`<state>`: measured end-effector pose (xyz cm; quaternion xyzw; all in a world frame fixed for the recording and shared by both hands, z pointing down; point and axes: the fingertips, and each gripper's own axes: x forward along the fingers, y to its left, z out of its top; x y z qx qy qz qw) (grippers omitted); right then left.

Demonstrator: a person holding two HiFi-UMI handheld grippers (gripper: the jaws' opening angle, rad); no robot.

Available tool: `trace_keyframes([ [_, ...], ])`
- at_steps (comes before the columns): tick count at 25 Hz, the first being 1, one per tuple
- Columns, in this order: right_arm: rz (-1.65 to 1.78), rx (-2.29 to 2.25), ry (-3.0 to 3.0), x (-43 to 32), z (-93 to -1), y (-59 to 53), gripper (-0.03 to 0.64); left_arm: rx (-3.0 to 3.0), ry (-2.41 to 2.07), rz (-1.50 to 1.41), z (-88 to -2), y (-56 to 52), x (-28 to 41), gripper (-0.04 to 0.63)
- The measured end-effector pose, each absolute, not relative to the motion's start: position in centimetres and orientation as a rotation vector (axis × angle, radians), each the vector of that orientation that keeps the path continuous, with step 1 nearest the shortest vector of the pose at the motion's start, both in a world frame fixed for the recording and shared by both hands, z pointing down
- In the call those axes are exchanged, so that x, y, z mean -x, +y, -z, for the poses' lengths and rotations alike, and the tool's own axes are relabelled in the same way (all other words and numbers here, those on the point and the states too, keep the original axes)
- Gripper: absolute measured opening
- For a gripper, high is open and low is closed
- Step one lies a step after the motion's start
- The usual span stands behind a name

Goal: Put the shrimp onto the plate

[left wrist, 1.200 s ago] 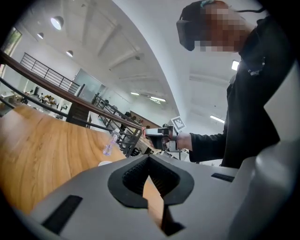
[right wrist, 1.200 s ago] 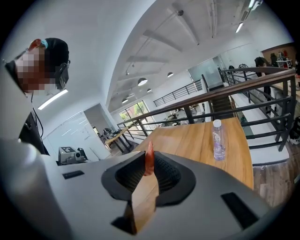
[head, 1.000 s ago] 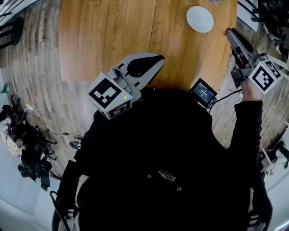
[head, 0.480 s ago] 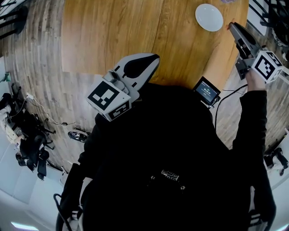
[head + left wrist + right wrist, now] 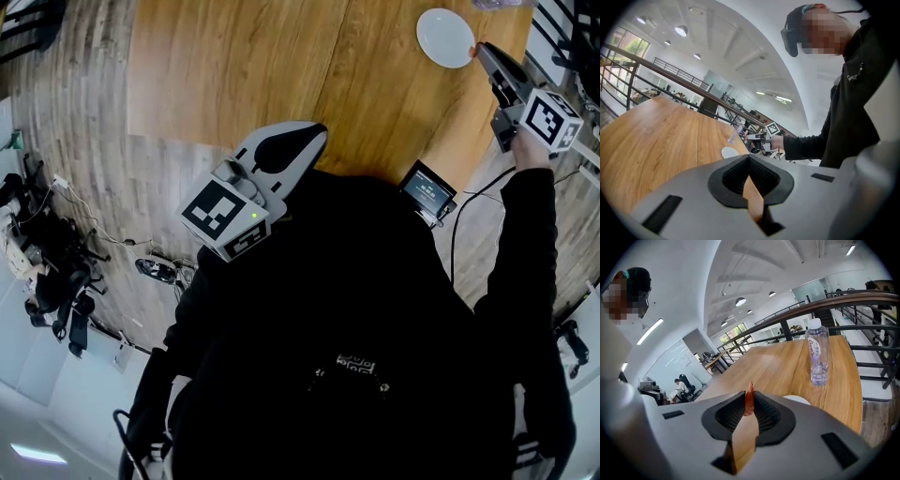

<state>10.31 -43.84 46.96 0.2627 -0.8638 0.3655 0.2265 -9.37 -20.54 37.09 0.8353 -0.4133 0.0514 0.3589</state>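
The right tool [image 5: 485, 52] was clamped on the shrimp [image 5: 749, 400], its jaws pressed together on the thin red-orange body so that only the pointed end stood up above the dark ribbed pads. In the head view this tool reached in over the right edge of the counter [image 5: 234, 75], held by a hand on a black-sleeved arm, with its tip just beside the white plate [image 5: 445, 37], at the plate's right rim. The plate lay bare on the wood near the counter's far right corner. In the right gripper view the plate's rim showed just past the tool's body, low and to the right of the shrimp, so the shrimp was held in the air close to the plate and not lying on it. A clear water bottle [image 5: 818, 357] with a white cap stood upright beyond the plate, nearer the far edge. The left tool [image 5: 314, 132] was closed with nothing in it, its two pads meeting at the tips. It hung over the counter's near edge, about midway along it and well apart from the plate and the other tool. A small screen device [image 5: 427, 192] with a cable sat at the person's chest, just off the near edge.
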Motion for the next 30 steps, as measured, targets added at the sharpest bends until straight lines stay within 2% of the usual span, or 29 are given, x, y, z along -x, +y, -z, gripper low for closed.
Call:
trace_keyframes([
  [30,-1.031,-0.614,-2.069,-10.3,-61.4,-45.9,0.067,-2.023,-1.175,-0.105,-38.2,-17.9,11.5,0.006],
])
